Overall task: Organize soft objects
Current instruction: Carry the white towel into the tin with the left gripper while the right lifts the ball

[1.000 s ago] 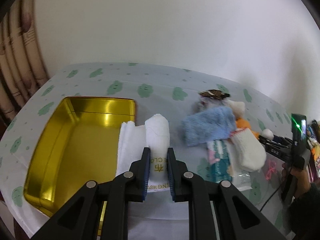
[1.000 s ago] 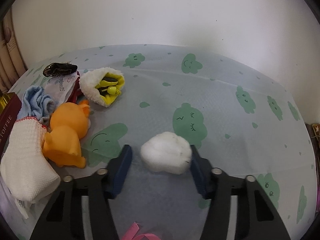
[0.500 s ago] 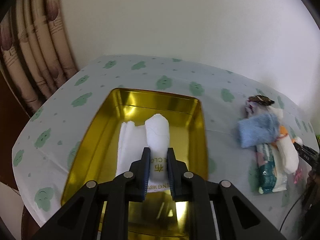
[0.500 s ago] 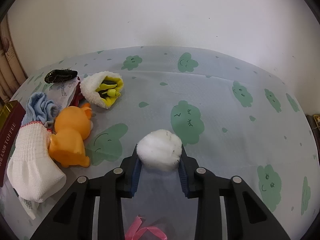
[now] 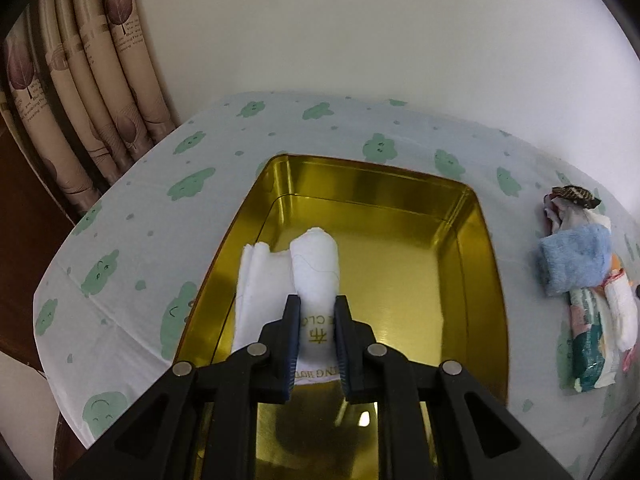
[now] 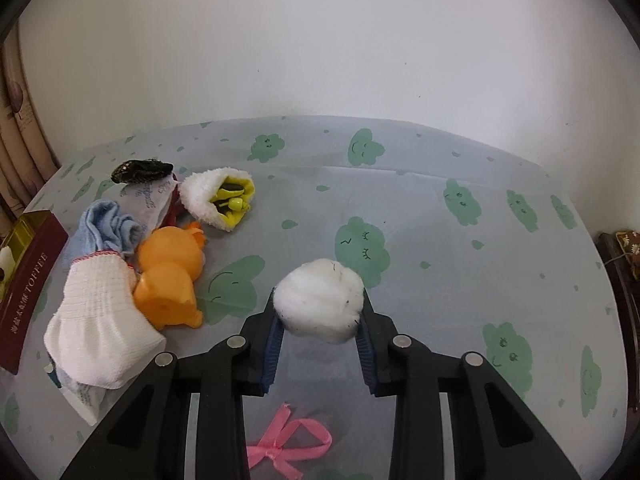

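Take the tin tray (image 5: 472,216) as your landmark on the tablecloth (image 5: 216,152). Your left gripper (image 5: 316,340) holds the rolled cloth (image 5: 316,268) over the tray's interior. To the tray's right lies the pile: hair clip (image 5: 576,194) farthest back, towel (image 5: 572,258) before it, packet (image 5: 590,344) nearest you. Farther right of the tray, beyond the duck toy (image 6: 172,276), your right gripper (image 6: 320,344) holds the pompom (image 6: 320,300), with the ribbon bow (image 6: 288,444) before it.
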Demonstrator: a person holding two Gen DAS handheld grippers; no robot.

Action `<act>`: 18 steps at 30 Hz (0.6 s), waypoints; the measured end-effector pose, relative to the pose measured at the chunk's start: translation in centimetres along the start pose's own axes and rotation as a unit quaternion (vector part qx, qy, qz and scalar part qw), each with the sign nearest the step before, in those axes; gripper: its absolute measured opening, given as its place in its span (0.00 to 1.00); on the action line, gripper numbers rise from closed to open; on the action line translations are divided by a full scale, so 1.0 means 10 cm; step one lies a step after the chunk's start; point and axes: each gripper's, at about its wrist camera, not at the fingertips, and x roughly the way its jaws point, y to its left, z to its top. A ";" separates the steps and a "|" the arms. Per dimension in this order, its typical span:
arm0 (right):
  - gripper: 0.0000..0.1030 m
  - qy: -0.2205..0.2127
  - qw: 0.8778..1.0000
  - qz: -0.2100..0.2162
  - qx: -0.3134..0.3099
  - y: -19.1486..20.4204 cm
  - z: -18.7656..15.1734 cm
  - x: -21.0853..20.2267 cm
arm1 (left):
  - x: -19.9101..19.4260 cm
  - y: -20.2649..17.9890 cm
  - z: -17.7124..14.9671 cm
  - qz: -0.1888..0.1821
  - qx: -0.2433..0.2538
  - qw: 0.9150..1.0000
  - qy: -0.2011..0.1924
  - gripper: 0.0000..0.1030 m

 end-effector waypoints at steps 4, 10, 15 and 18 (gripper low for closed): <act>0.29 -0.004 1.000 -0.001 0.000 0.05 0.00 -0.08 | 0.05 0.03 -0.01 -0.007 0.003 1.000 0.007 0.16; 0.29 -0.011 1.000 -0.002 -0.007 0.22 0.05 -0.19 | 0.04 0.04 -0.03 -0.019 0.008 1.000 0.000 0.20; 0.29 -0.028 0.999 -0.005 -0.031 0.46 0.10 -0.36 | 0.05 0.07 -0.05 -0.027 0.010 1.000 0.004 0.27; 0.30 -0.031 0.999 -0.001 -0.042 0.60 0.11 -0.44 | 0.01 0.09 -0.06 -0.029 0.007 1.000 -0.005 0.36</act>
